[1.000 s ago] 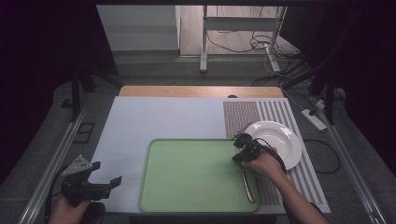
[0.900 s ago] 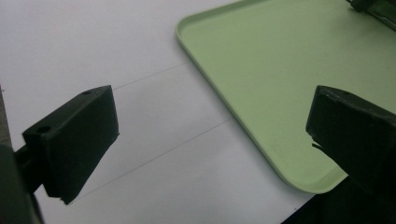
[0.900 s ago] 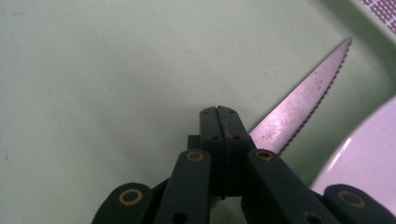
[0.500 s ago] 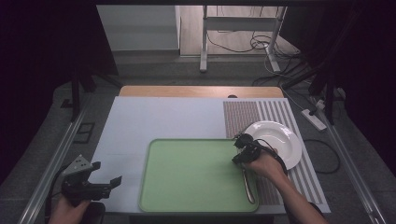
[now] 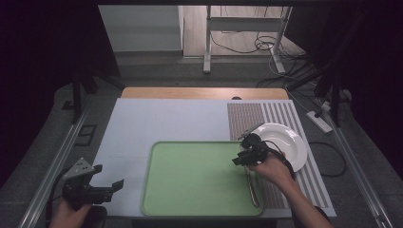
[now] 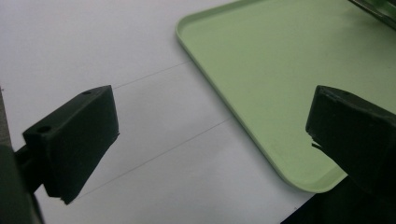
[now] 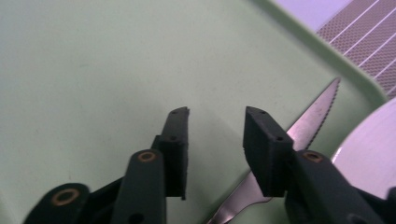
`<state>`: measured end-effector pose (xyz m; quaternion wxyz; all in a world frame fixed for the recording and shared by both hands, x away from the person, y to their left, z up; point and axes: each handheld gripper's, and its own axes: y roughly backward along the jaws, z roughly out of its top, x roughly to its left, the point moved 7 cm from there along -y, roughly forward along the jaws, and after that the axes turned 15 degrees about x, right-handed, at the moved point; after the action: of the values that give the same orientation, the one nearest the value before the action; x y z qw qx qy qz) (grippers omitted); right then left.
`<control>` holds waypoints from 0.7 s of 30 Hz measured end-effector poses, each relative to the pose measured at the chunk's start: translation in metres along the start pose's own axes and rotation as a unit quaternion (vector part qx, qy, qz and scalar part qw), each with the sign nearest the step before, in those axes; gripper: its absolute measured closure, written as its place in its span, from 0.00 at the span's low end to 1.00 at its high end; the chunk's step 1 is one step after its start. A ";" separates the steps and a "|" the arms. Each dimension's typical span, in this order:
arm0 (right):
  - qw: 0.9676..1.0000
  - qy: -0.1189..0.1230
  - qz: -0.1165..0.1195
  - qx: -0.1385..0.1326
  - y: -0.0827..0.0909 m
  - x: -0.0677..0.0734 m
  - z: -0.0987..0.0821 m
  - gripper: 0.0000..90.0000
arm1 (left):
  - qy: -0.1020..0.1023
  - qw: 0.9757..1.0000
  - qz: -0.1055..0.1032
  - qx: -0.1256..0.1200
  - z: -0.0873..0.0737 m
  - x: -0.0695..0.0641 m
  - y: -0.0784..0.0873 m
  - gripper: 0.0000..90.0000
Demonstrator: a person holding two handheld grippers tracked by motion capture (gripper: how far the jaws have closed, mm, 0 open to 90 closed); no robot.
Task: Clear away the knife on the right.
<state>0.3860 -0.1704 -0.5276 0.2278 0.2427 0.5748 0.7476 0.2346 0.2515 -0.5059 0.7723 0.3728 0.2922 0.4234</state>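
A light green tray (image 5: 190, 180) lies on the white table top near the front edge. Along the tray's right side rests a serrated metal knife (image 5: 252, 186), its blade (image 7: 314, 115) pointing away from me. Over the tray's right part, beside the knife's blade end, hovers my right gripper (image 5: 241, 154). Its jaws stand apart with nothing between them (image 7: 215, 116), and the knife passes beneath the right-hand jaw. A white plate (image 5: 286, 142) sits just right of the tray. My left gripper (image 5: 108, 189) is wide open (image 6: 212, 112) over the bare table by the tray's front left corner (image 6: 299, 172).
The plate rests on a grey striped mat (image 5: 252, 118) covering the table's right part. The white surface (image 5: 161, 118) stretches behind and left of the tray. A wooden strip (image 5: 204, 93) runs along the far edge. Cables and a metal stand are on the floor beyond.
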 end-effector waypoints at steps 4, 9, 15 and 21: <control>1.000 -0.007 0.003 -0.020 0.007 0.001 0.001 0.56 | 0.000 1.000 0.001 0.001 0.000 0.000 0.000 0.03; 0.999 -0.013 -0.002 -0.038 0.015 0.003 -0.001 0.42 | -0.001 1.000 0.002 0.002 0.000 0.000 0.000 0.03; 0.998 -0.018 -0.011 -0.052 0.019 0.005 -0.008 0.30 | -0.002 1.000 0.003 0.002 0.000 -0.001 0.000 0.03; 0.997 -0.033 -0.004 -0.065 0.021 0.005 -0.018 0.20 | -0.003 1.000 0.003 0.003 0.000 -0.001 0.000 0.03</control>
<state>0.3698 -0.1862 -0.5104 0.2654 0.2498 0.5179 0.7739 0.2346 0.2508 -0.5061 0.7705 0.3769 0.2901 0.4243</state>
